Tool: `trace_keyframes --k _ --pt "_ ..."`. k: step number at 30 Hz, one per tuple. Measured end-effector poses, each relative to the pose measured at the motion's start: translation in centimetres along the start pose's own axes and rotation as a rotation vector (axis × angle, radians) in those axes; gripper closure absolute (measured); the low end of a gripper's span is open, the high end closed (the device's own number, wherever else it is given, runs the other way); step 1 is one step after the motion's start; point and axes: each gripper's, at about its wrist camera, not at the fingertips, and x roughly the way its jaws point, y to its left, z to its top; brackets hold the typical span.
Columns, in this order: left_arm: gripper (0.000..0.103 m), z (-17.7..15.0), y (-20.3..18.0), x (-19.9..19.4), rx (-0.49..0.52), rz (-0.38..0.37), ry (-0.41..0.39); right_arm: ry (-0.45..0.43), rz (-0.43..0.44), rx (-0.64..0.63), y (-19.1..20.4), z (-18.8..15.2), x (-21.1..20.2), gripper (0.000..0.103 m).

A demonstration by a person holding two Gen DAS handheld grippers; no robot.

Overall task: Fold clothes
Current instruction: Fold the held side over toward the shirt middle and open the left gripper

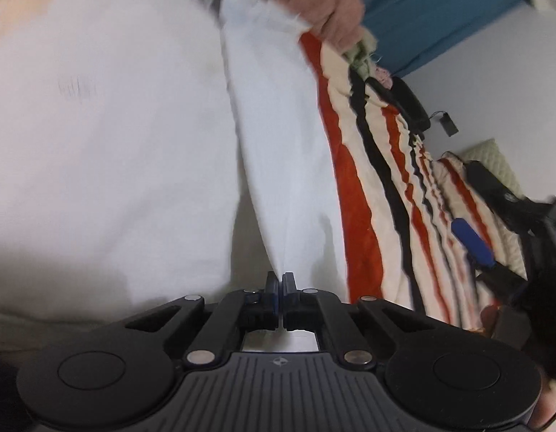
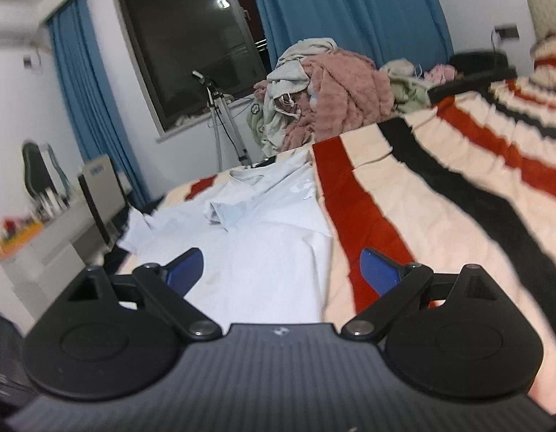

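A white T-shirt lies spread on a bed covered by a red, black and cream striped blanket, its collar at the far end and one sleeve folded onto the chest. In the left wrist view my left gripper is shut on a pinched ridge of the white T-shirt, which runs taut up from the fingertips. My right gripper hovers open above the shirt's near hem, nothing between its blue pads. The right gripper also shows at the right of the left wrist view, over the blanket.
A heap of pink and pale clothes sits at the bed's far end. Blue curtains frame a dark window, with a tripod below it. A white desk stands off the bed's left edge.
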Motion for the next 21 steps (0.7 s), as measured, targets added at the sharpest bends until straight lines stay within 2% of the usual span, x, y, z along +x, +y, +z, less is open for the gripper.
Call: trace_keyframes --k 4,8,11,12,13,15,16,20,21 --pt "0.102 -1.3 -0.7 -2.0 0.068 0.110 -0.050 0.001 -0.005 -0.043 0.9 -0.5 -0.6 0.008" --pt "0.100 -1.9 -1.7 -3.3 0.125 0.155 -0.085 -0.001 0.011 -0.053 1.4 -1.0 -1.5 0.008" --pt "0.081 -2.4 -3.1 -5.2 0.177 0.174 -0.134 -0.019 0.026 -0.069 1.9 -0.8 -2.6 0.008" --pt "0.064 -2.7 -3.7 -6.1 0.200 0.177 -0.158 -0.027 0.025 -0.066 2.1 -0.7 -3.1 0.008" --pt "0.055 -2.8 -4.3 -6.7 0.230 0.188 -0.182 -0.035 0.027 -0.063 2.3 -0.6 -3.7 0.008" --pt "0.053 -3.0 -5.6 -7.4 0.300 0.212 -0.231 -0.049 0.032 -0.060 2.7 -0.2 -4.6 0.008" --pt "0.047 -3.2 -6.1 -7.9 0.331 0.226 -0.244 -0.053 0.034 -0.066 3.1 0.1 -5.0 0.008" --pt "0.036 -3.6 -7.0 -9.8 0.375 0.272 -0.272 -0.094 0.043 -0.108 4.6 1.6 -7.1 0.008" --pt "0.030 -3.4 -7.2 -10.3 0.373 0.279 -0.278 -0.105 0.048 -0.111 4.9 2.0 -7.6 0.008"
